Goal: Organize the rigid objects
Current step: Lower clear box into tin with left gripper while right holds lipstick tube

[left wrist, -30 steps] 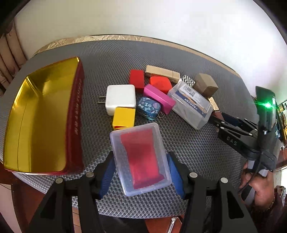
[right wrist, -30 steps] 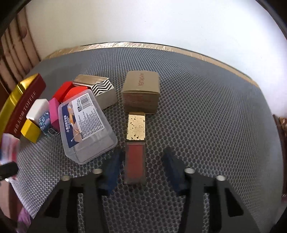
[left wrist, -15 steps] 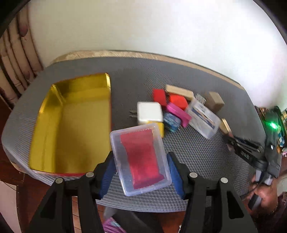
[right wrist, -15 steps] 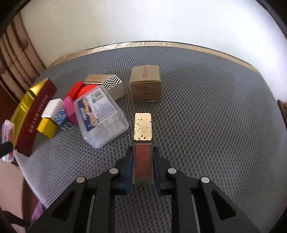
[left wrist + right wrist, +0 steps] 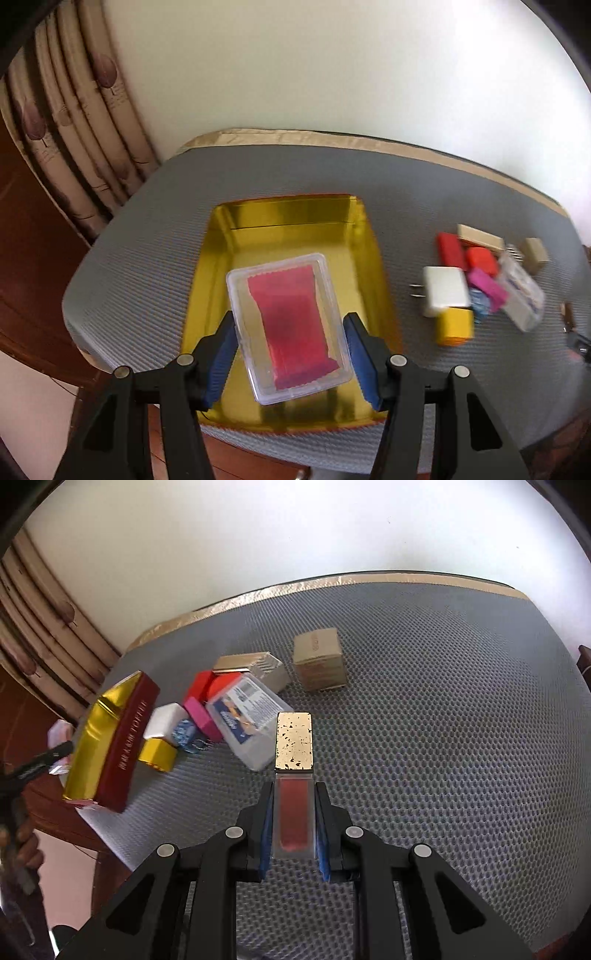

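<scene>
My left gripper point(image 5: 290, 354) is shut on a clear plastic box point(image 5: 288, 325) with a red insert, holding it above the open gold tin point(image 5: 373, 258). My right gripper point(image 5: 293, 823) is shut on a lip gloss tube point(image 5: 293, 775) with a red body and a gold flecked cap, lifted off the grey mat. In the right wrist view the gold tin point(image 5: 110, 738) with its dark red side stands at the left, with the left gripper and the clear box point(image 5: 61, 731) beyond it.
A cluster lies right of the tin: white charger point(image 5: 443, 295), yellow block point(image 5: 454, 326), red blocks point(image 5: 448, 249), pink bar point(image 5: 487, 288), clear labelled case point(image 5: 251, 720), striped box point(image 5: 258, 668), tan carton point(image 5: 319, 659). A curtain point(image 5: 74, 129) hangs at the left. A hand point(image 5: 22, 845) shows low left.
The left gripper carried the clear box up and leftward from the mat to above the gold tin. The right gripper shut on the lip gloss tube and raised it.
</scene>
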Action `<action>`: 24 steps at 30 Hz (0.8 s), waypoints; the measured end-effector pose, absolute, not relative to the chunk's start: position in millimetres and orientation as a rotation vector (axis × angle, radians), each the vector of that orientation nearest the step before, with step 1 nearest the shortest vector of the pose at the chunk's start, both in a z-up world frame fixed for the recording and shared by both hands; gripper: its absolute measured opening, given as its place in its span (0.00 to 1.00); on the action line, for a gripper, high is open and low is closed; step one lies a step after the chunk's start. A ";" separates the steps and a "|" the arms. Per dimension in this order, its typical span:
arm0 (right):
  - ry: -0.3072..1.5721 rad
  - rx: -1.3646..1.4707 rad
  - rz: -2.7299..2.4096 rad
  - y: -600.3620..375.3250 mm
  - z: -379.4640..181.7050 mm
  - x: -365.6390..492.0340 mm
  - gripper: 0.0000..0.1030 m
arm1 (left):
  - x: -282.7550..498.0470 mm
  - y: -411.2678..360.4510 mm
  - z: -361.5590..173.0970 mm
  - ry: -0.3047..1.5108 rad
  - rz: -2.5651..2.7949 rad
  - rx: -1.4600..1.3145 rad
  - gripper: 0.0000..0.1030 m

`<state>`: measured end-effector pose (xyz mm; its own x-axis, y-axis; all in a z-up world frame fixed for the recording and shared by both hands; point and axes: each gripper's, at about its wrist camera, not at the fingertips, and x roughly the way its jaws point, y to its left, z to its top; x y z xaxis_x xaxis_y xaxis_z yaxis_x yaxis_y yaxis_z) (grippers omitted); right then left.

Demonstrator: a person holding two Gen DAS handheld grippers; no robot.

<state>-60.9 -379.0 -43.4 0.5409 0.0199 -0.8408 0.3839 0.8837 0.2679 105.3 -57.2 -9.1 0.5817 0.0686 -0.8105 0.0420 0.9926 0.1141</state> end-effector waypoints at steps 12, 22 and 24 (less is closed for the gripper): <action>0.952 0.486 -0.150 -356.1 -14.0 -52.5 0.17 | 141.5 -35.2 -42.6 1.006 0.055 0.131 0.57; 0.942 0.472 -0.041 -319.7 4.0 -23.4 0.17 | 150.3 -36.5 -60.1 1.018 0.095 0.192 0.57; 0.941 0.478 -0.018 -312.5 6.3 -15.5 0.18 | 150.7 -35.8 -61.3 1.020 0.104 0.197 0.57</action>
<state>-15.5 -312.5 6.3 0.5970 0.1901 -0.7794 0.2190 0.8960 0.3863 150.7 -35.8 -61.3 0.5205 0.1775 -0.8352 0.0058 0.9774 0.2114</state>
